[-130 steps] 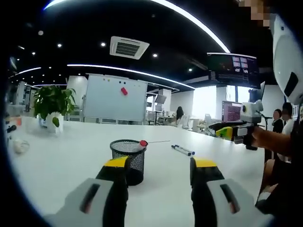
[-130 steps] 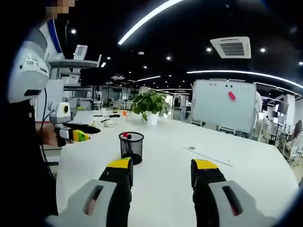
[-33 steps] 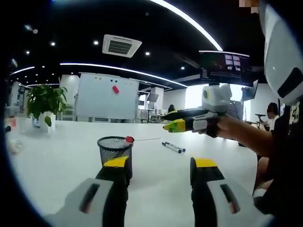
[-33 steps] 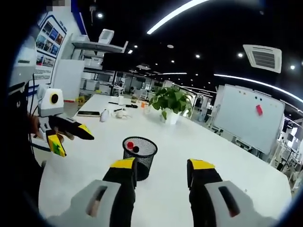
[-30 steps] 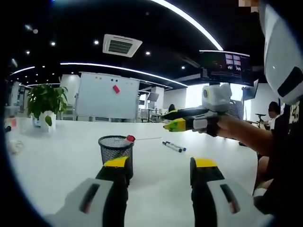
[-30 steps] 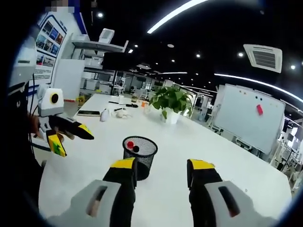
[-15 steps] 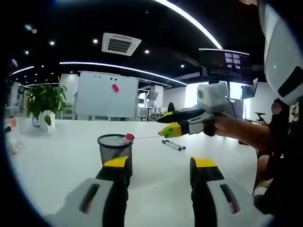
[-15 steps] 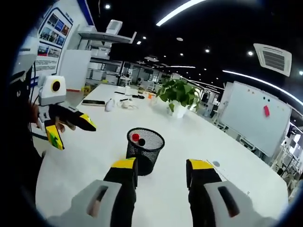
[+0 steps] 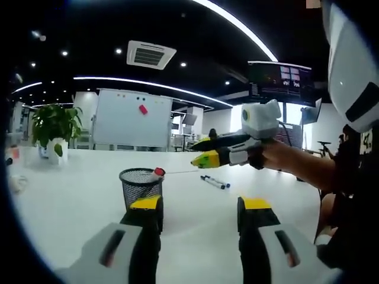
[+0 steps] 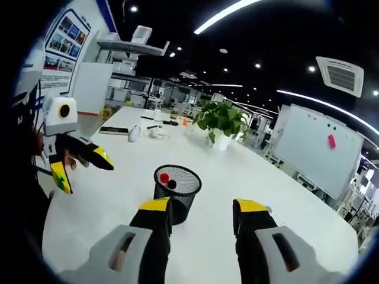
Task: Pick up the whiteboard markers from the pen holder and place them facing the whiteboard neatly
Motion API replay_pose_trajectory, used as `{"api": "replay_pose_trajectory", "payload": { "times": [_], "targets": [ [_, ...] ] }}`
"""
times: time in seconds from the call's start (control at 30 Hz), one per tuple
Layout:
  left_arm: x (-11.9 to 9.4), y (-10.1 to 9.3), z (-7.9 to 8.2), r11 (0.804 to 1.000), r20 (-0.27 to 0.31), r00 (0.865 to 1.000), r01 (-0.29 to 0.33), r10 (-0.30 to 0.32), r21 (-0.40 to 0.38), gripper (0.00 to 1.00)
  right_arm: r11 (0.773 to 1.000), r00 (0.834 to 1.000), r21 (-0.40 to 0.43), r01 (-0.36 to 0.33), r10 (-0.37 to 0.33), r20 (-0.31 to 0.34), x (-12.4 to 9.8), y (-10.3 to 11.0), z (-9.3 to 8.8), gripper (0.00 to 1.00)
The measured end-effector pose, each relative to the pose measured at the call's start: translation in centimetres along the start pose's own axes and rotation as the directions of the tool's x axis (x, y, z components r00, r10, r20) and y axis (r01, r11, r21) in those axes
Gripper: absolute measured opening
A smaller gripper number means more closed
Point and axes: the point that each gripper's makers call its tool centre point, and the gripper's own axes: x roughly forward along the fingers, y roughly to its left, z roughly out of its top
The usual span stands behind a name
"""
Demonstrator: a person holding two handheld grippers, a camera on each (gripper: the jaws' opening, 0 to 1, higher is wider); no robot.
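A black mesh pen holder (image 9: pixel 140 184) stands on the white table (image 9: pixel 71 189), with a red-capped marker (image 9: pixel 157 172) leaning out of its rim. Two markers (image 9: pixel 213 181) lie side by side on the table beyond it, towards the whiteboard (image 9: pixel 131 126). In the right gripper view the pen holder (image 10: pixel 176 188) shows a red cap (image 10: pixel 164 177) and a black cap (image 10: pixel 172 184) inside. My left gripper (image 9: pixel 201 207) is open and empty, just short of the holder. My right gripper (image 9: pixel 194 154) hovers open above the table right of the holder; its own view shows it (image 10: pixel 202 208) open, near the holder.
A potted plant (image 9: pixel 54 127) stands at the far left of the table, and small items (image 10: pixel 155 131) lie near the plant (image 10: pixel 222 121). The left gripper (image 10: pixel 86 173) hangs open at the left. The whiteboard (image 10: pixel 317 154) stands beyond the table's far end. A person's arm (image 9: pixel 308 171) reaches in from the right.
The right gripper has swung from the right side towards the pen holder and now hovers closer to it. Both grippers stay open; the markers have not moved.
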Motion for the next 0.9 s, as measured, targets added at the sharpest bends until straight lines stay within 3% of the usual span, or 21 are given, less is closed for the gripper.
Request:
{"api": "replay_pose_trajectory", "payload": {
  "times": [0.9],
  "targets": [
    [-0.1,0.2,-0.8,1.000,-0.016,1.000,0.000,0.000,-0.003,0.52,0.999,0.999,-0.032,-0.037,0.037,-0.008,1.6,0.6,0.7,0.42]
  ]
}}
